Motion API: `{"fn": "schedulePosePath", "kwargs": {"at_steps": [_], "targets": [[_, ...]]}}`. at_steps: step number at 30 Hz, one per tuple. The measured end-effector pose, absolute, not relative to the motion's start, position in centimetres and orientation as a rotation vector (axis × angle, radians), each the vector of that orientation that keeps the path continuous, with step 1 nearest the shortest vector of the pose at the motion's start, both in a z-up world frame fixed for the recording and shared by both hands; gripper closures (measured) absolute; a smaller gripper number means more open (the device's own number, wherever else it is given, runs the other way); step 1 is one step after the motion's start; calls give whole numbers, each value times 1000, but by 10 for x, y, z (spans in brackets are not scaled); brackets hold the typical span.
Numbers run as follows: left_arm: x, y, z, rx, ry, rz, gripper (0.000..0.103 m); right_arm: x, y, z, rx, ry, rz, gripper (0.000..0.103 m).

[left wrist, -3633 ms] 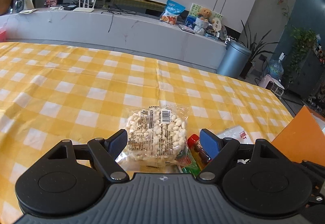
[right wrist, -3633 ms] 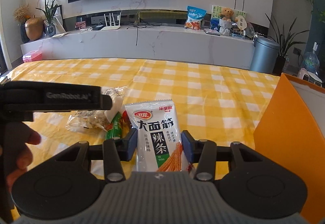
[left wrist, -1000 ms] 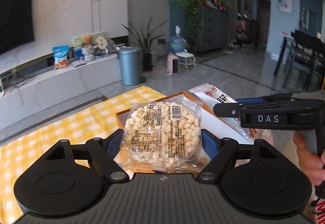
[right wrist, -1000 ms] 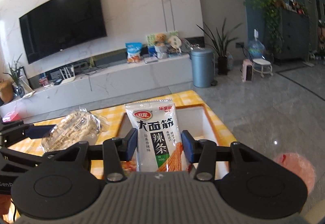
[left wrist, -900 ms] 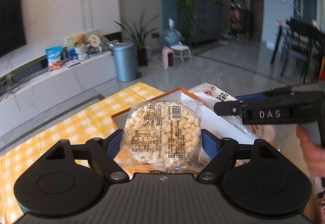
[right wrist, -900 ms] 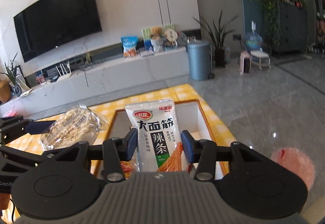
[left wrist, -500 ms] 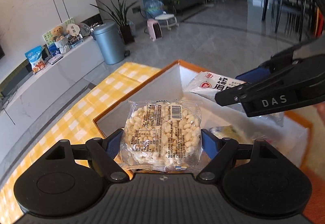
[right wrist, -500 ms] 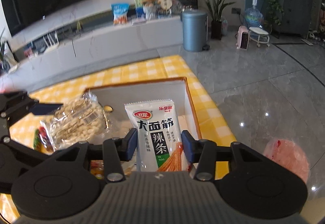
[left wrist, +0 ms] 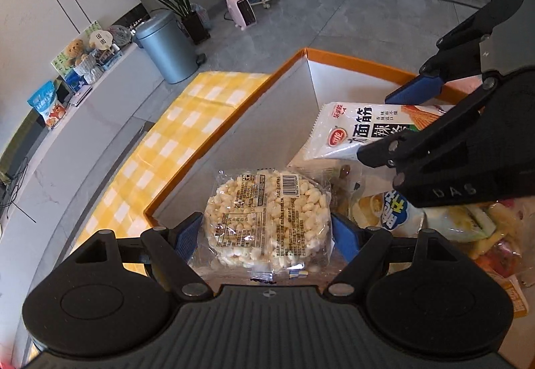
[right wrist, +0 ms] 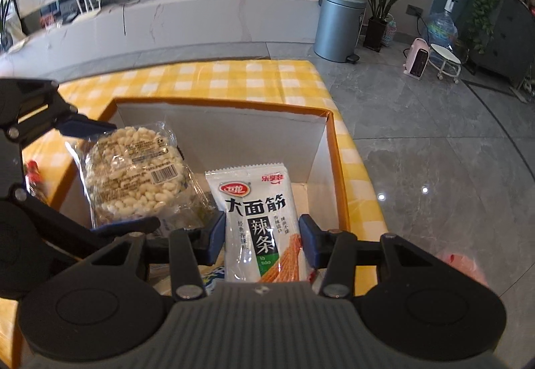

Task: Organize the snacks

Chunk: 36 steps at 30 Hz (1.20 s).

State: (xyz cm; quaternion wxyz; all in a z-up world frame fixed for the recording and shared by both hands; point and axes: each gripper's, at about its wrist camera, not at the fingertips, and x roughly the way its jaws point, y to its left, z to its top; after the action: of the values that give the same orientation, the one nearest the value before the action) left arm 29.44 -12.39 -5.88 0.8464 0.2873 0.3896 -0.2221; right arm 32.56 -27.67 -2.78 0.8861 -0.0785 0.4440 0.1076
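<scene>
My left gripper (left wrist: 265,233) is shut on a clear pack of puffed rice cake (left wrist: 267,218) and holds it over the orange-rimmed white box (left wrist: 351,59). My right gripper (right wrist: 262,233) is shut on a white spicy-strip packet (right wrist: 260,218), also over the box (right wrist: 329,148). In the right wrist view the rice cake pack (right wrist: 133,171) hangs to the left of the packet. In the left wrist view the white packet (left wrist: 364,131) shows at the right. Several other snack packs (left wrist: 468,228) lie inside the box.
The box sits at the corner of a table with a yellow checked cloth (left wrist: 174,134). Beyond the table edge lie a grey tiled floor (right wrist: 434,141), a grey bin (right wrist: 339,24) and a long white cabinet (right wrist: 200,21).
Both grippers have carried their packs from the table over to the box and tilted downward over it. The box now lies directly below both packs.
</scene>
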Motion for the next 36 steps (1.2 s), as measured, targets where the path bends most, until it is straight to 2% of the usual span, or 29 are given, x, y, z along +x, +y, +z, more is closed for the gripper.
{"fn": "schedulePosePath", "kwargs": {"at_steps": [7,11,15,22,29,33,35,36], "targets": [[298,-127,-62,597,843,-476,9,333,-273,-41,-203,968,218,56],[298,-126,-59,590,834,-483,7,334,-272,-40,-212,968,220,46],[297,-124,-54,568,837,-488,5,331,-270,-32,-230,942,223,44],[293,-118,-46,541,829,-482,5,316,-273,-19,-232,919,237,46],[296,-104,-30,391,823,-439,5,305,-280,-16,-200,945,269,50],[282,-104,-23,448,823,-468,42,296,-278,-16,-192,956,302,62],[275,-106,-25,478,854,-501,53,294,-277,-18,-182,965,311,72],[272,-107,-26,492,862,-515,57,292,-276,-19,-177,972,321,73]]}}
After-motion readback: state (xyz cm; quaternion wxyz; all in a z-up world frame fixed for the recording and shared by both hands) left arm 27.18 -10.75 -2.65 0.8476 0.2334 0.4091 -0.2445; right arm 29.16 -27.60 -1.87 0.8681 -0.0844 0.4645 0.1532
